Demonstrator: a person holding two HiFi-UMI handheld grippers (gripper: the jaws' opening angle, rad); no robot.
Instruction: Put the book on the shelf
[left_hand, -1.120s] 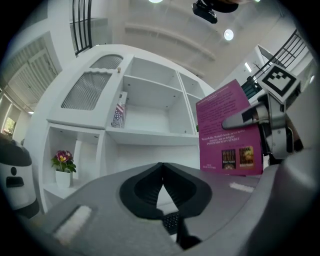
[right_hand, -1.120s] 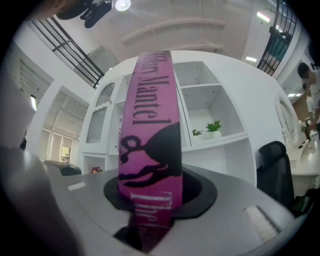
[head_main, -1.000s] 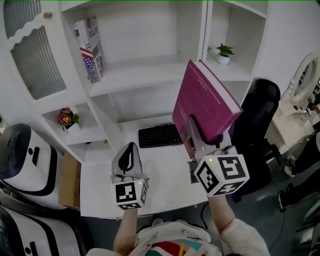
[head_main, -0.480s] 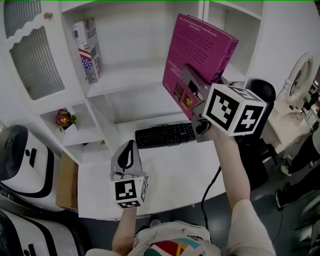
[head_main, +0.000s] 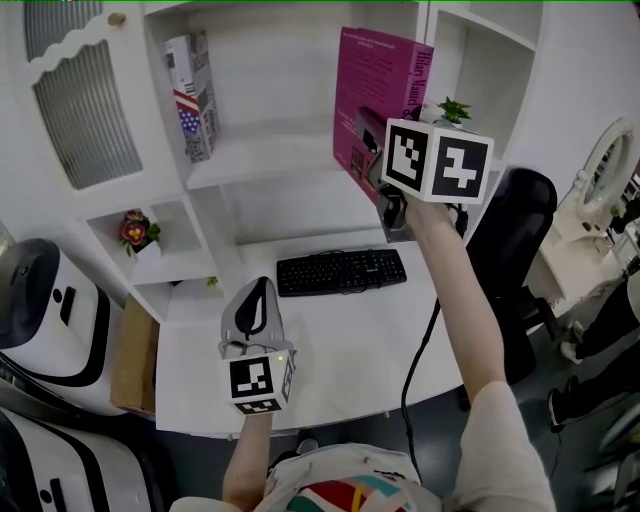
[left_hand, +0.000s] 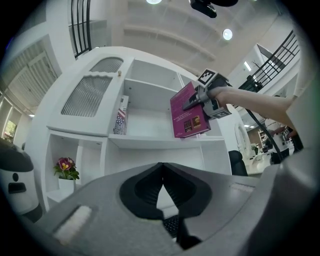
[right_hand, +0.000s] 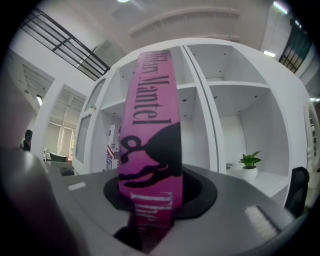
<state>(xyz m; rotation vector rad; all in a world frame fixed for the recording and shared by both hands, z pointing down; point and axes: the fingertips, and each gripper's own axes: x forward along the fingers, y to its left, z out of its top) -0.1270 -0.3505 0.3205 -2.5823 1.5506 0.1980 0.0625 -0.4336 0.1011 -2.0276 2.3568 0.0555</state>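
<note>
Grey tongs (head_main: 262, 288), black-and-white marker cubes (head_main: 258, 384)

R gripper (head_main: 372, 140) up high, clamped on magenta book (head_main: 375, 85), upright at right end of upper shelf (head_main: 270, 160); can't tell if it rests on the board. Flag-print book (head_main: 195, 95) leans at shelf's left end, well apart. L gripper (head_main: 256, 300) low over white desk (head_main: 340, 350), jaws together, empty. Black keyboard (head_main: 340, 271) at desk's back. Sm. potted plant (head_main: 453, 110) in compartment to the right.

A flag-printed box (head_main: 192, 95) is occupying the left end of the middle shelf (head_main: 285, 155), leaving its board lying bare rightward to the divider (right_hand: 202, 110), beyond which a potted plant (head_main: 453, 108) is sitting.
</note>
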